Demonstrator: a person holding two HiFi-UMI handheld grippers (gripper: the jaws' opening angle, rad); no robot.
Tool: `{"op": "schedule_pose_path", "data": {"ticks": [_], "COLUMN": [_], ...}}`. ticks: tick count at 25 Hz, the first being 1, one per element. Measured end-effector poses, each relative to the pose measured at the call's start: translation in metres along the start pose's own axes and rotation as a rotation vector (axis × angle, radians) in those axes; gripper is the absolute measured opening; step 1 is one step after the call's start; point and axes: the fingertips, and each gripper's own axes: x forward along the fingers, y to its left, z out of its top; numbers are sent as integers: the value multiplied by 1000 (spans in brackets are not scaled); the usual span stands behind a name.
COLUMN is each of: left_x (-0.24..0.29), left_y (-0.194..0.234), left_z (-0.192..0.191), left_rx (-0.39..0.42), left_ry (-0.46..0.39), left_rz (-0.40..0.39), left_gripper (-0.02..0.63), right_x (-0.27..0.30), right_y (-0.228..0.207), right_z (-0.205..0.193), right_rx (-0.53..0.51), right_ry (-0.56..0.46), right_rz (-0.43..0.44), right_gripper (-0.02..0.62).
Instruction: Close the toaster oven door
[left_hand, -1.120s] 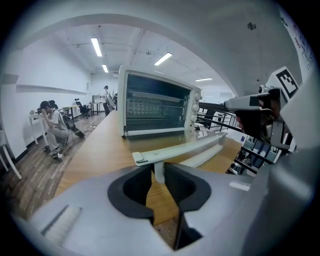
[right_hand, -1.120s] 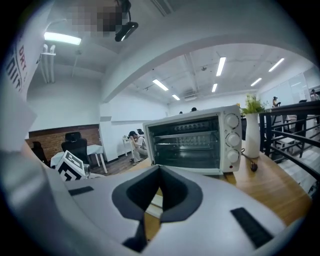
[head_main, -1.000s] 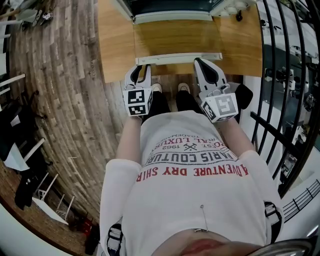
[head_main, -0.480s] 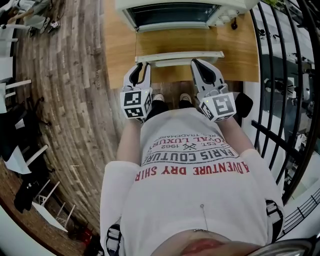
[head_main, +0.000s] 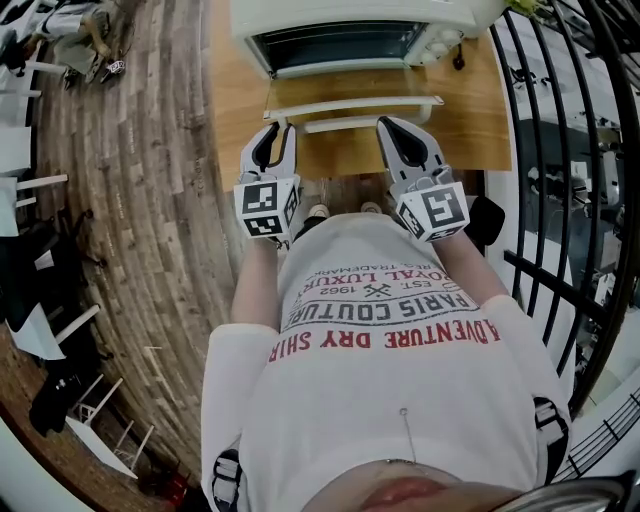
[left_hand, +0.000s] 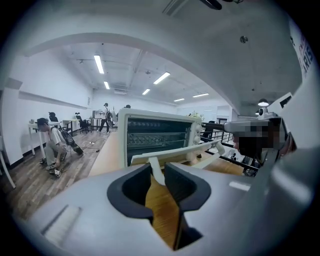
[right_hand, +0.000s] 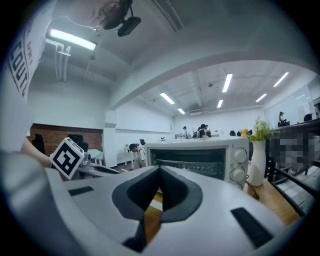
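The door (head_main: 350, 104) of the toaster oven (head_main: 350, 14) has come up since a moment ago. It lay flat, and now it is tipped partway up, so I think the closing is well begun. My left gripper (head_main: 280, 128) is closed on the left end of the handle (left_hand: 154, 170). My right gripper (right_hand: 160, 171) has its fingers pressed together, holding nothing, near the handle's right end. The way to the far oven front looks free. The table's (head_main: 232, 100) near edge sits just under my grippers. A black railing (head_main: 560, 140) stands close on the right.
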Motion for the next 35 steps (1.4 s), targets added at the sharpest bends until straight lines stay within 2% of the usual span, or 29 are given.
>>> {"op": "schedule_pose_path", "data": {"ticks": [11, 15, 28, 35], "left_x": [17, 23, 44, 58], "left_y": [15, 18, 34, 42], "left_z": [47, 58, 97, 111], "left_rx": [-44, -30, 27, 11], "left_ry": [-96, -115, -197, -201], "left_rz": [-3, -17, 9, 29], "left_gripper": [92, 94, 92, 87], "right_x": [8, 10, 13, 14], "right_y": [-14, -21, -34, -44], "right_z": [13, 14, 21, 27], "right_rx": [12, 14, 0, 18], "right_ry": [-23, -25, -28, -31], "right_rz": [-33, -50, -79, -87], "right_gripper": [-14, -14, -14, -14]}}
